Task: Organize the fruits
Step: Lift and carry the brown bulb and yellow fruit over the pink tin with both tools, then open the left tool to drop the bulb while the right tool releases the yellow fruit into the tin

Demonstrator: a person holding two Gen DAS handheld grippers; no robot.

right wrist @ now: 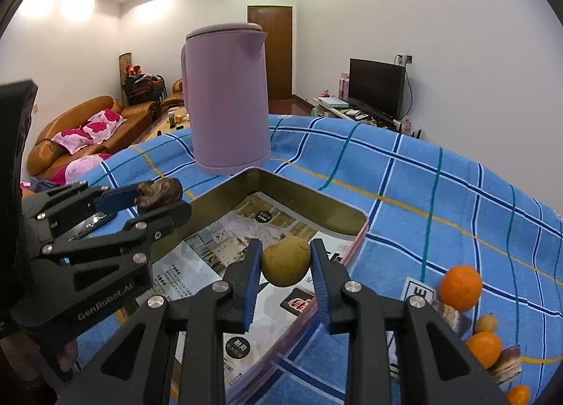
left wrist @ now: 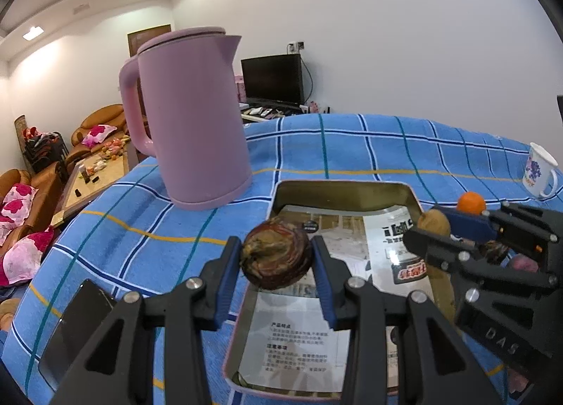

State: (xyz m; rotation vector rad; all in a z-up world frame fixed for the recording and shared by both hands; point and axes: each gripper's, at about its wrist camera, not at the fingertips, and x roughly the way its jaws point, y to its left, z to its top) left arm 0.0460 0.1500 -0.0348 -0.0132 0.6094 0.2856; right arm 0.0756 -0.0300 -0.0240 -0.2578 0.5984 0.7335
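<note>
Fruits clamped over tin tray (right wrist: 309, 200), "GenRobot.AI" on left gripper (right wrist: 160, 193), "DAS" on right gripper (left wrist: 436, 229)

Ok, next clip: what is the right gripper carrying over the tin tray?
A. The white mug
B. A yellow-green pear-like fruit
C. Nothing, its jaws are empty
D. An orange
B: in the right wrist view the right gripper has its blue pads pressed on a yellow-green fruit above the paper-lined tin tray, while the oranges lie on the cloth.
</note>
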